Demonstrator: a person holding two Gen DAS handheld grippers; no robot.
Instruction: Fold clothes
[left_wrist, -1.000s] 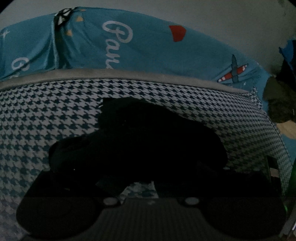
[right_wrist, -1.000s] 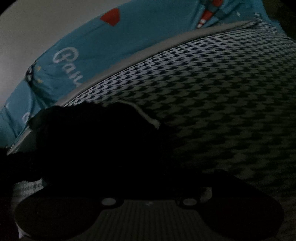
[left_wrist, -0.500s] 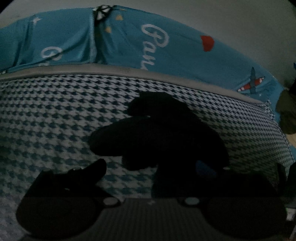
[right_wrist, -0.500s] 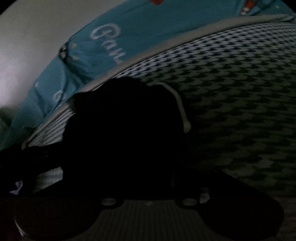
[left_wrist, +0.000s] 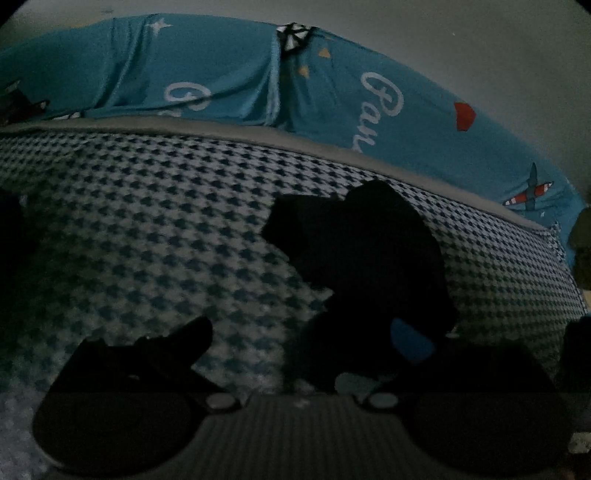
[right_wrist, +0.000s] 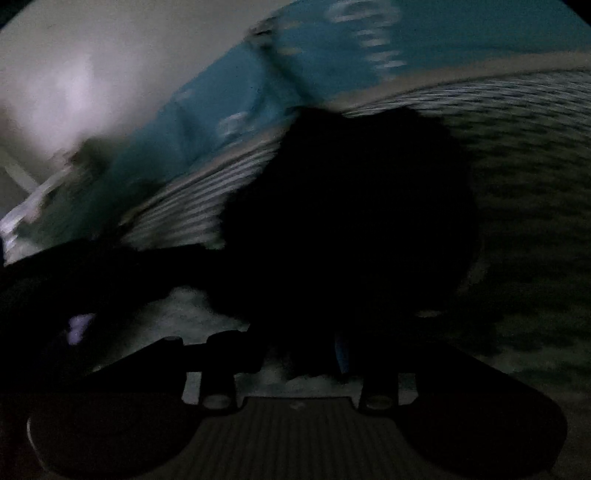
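Observation:
A black garment lies bunched on the houndstooth bed cover, right of centre in the left wrist view. My left gripper stands open. Its left finger rests over bare cover, and the blue pad of its right finger shows at the garment's lower edge. In the blurred right wrist view the same black garment fills the middle. My right gripper is shut on the garment's lower part. The dim light hides the folds and the fingertips.
A blue printed sheet with white lettering lies beyond the cover's grey piping, against a pale wall. An olive heap of clothing sits at the right edge. The pale wall also shows in the right wrist view.
My left gripper has opened and let go of the black garment, then slid left across the cover. My right gripper has swung and rolled, carrying the garment with it.

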